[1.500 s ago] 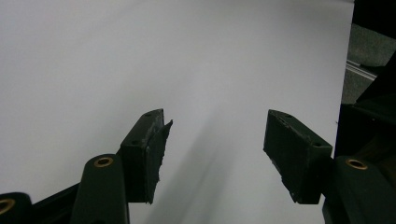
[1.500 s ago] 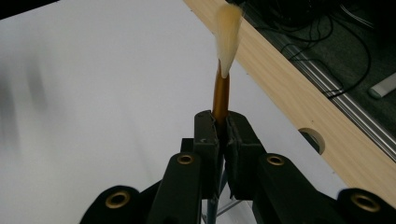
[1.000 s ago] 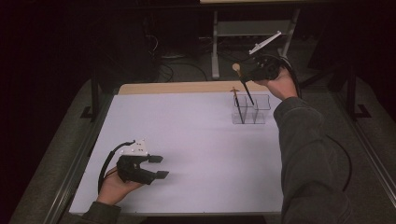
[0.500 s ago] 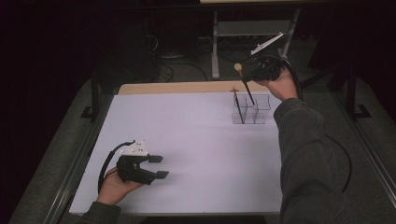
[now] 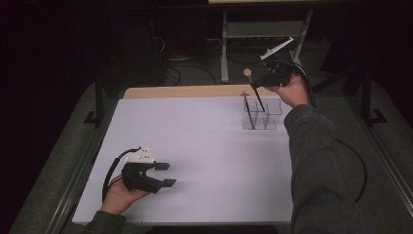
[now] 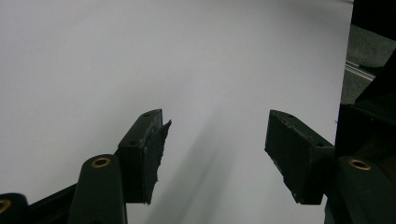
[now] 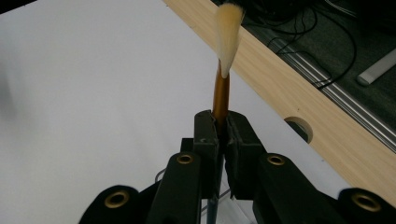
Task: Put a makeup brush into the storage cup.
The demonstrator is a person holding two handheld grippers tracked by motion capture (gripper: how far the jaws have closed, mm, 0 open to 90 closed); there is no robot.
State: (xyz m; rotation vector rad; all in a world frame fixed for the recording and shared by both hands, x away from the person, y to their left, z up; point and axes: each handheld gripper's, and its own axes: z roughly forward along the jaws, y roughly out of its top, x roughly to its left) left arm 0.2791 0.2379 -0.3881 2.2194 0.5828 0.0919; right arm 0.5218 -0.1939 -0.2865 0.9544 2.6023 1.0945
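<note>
My right gripper (image 5: 259, 80) is raised over the back right of the table, shut on a brush (image 5: 256, 97) with a black handle, copper ferrule and pale bristles (image 7: 228, 35). The handle's lower end dips into a clear divided holder (image 5: 261, 114), which holds another thin brush (image 5: 247, 108) upright. In the right gripper view the jaws clamp the brush (image 7: 220, 95) just below its ferrule. My left gripper (image 5: 164, 174) rests near the table's front left, open, with nothing between its pads (image 6: 148, 149).
A white sheet (image 5: 195, 146) covers the table; a wooden strip (image 5: 185, 91) with a round hole (image 7: 299, 127) runs along the far edge. Cables and a metal stand (image 5: 229, 34) sit on the dark floor behind. A cable trails from each gripper.
</note>
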